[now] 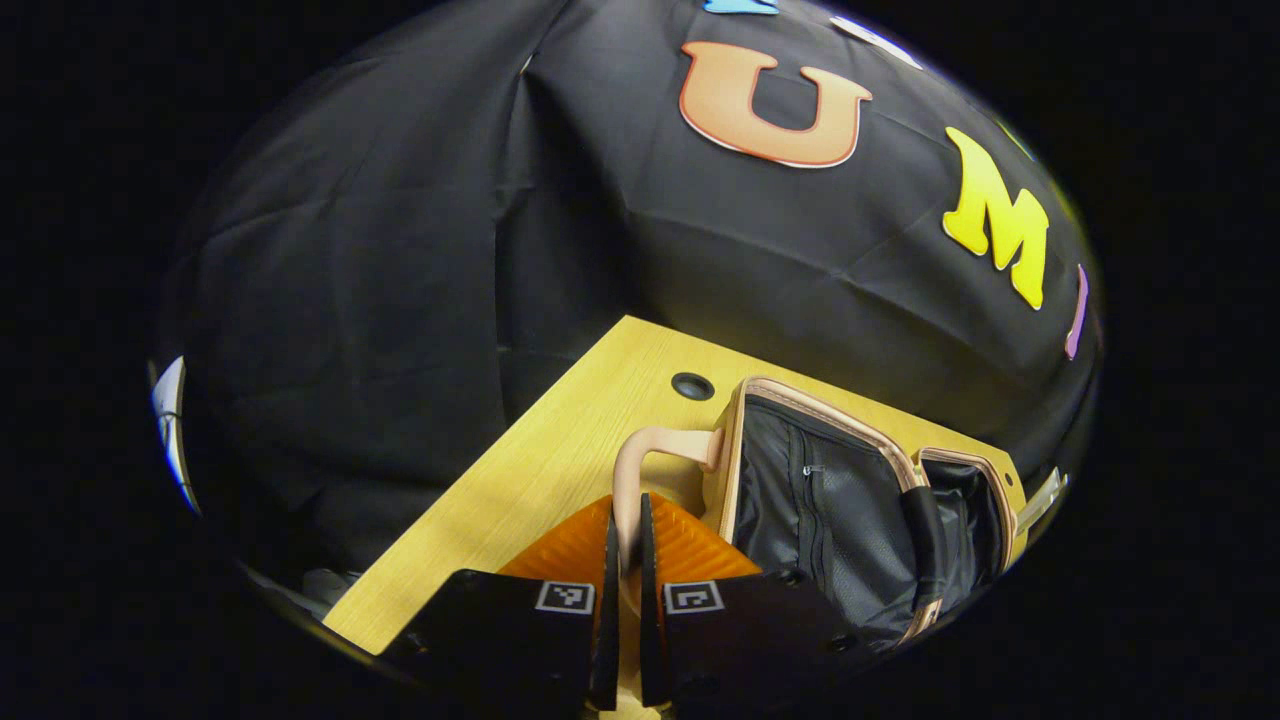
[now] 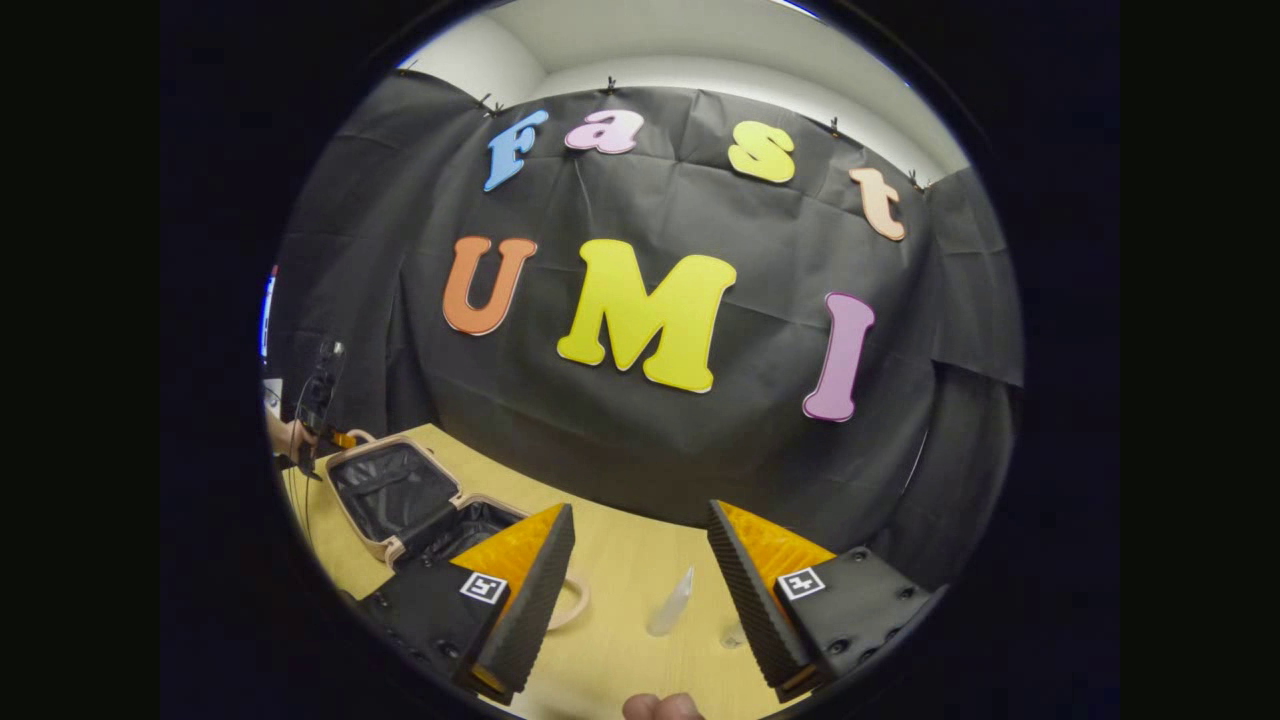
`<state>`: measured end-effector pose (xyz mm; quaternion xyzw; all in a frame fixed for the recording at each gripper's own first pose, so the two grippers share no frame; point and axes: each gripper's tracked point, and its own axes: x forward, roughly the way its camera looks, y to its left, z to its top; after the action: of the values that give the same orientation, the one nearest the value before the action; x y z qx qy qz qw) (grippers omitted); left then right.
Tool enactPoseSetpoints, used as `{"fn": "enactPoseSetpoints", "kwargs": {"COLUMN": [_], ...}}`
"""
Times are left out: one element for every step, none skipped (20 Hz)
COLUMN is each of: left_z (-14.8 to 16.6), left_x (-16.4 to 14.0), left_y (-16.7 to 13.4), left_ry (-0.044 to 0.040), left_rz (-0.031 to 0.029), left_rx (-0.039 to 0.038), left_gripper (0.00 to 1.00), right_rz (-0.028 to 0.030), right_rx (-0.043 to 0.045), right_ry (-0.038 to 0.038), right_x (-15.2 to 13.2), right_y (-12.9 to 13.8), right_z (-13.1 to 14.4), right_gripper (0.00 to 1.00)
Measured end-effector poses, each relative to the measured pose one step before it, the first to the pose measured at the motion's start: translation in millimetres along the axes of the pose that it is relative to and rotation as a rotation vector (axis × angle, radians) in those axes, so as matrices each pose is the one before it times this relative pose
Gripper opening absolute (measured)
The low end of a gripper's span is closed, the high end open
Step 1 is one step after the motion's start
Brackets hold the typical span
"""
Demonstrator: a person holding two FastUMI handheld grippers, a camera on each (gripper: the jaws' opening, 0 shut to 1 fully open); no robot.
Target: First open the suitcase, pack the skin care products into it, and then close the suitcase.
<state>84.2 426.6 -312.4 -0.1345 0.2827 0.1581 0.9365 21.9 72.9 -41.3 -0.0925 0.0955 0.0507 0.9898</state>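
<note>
A wooden table [image 1: 560, 470] has a round grommet hole [image 1: 692, 385].

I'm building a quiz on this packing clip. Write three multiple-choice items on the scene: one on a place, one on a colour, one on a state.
1. Where does the clear bottle lie?
A. inside the suitcase
B. on the wooden table, ahead of the right gripper's open fingers
C. on the floor

2. What colour is the suitcase's handle?
A. pale pink
B. blue
C. green

3. What state is the suitcase in?
A. zipped shut
B. open, dark lining showing
C. upside down

Key: 1 B, the right gripper view shows the bottle on the table between the spread fingers of the right gripper. 2 A, the left gripper is shut on a pale pink handle in the left gripper view. 3 B, both views show the lid raised and the dark lining bare.
</note>
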Motion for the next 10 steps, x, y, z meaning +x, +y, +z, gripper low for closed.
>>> {"fn": "enactPoseSetpoints", "kwargs": {"left_z": [-5.23, -8.4, -6.64, -4.63, 5.25, 11.17, 9.2, 9.01, 11.12, 13.15], "left_x": [4.11, 2.08, -3.96, -1.06, -4.08, -6.95, -10.44, -10.87, -11.74, -13.04], "left_y": [0.26, 3.27, 6.0, 7.29, 0.8, -5.27, -6.31, -5.38, -7.48, -11.3], "left_ry": [0.01296, 0.02046, 0.02206, -0.00781, -0.01332, -0.01671, -0.02012, -0.02561, -0.02763, -0.03335], "left_rz": [-0.00196, 0.00274, 0.02525, 0.02281, 0.00743, -0.00144, -0.00406, 0.00648, 0.00525, 0.00566], "left_rx": [-0.0038, 0.00452, 0.01957, 0.0261, 0.01508, 0.0069, 0.00881, 0.01567, 0.01747, 0.01738], "left_gripper": [0.12, 0.14, 0.17, 0.17, 0.4, 0.46, 0.41, 0.58, 0.74, 0.95], "right_rz": [0.0007, -0.00536, -0.00296, -0.0023, -0.00461, -0.00426, -0.00236, -0.00218, -0.00218, -0.00322], "right_rx": [-0.0044, -0.00128, 0.008, 0.00711, 0.00167, 0.00436, 0.00848, 0.00957, 0.00839, 0.00801], "right_ry": [0.00264, 0.00356, 0.00387, 0.00433, 0.0019, -0.0015, -0.00183, -0.00304, -0.00282, -0.00426], "right_x": [0.78, 1.16, 0.23, 1.85, 1.09, 1.06, 0.93, 0.13, 0.7, -0.6], "right_y": [0.67, -0.67, -2.2, -1.0, -2.62, -3.32, -3.6, -3.57, -3.57, -5.31], "right_z": [-0.34, -1.67, -1.39, -1.66, -0.22, -0.24, 0.74, -1.65, 0.35, -1.28], "right_gripper": [0.8, 0.79, 0.79, 0.8, 0.79, 0.8, 0.8, 0.79, 0.79, 0.79]}}
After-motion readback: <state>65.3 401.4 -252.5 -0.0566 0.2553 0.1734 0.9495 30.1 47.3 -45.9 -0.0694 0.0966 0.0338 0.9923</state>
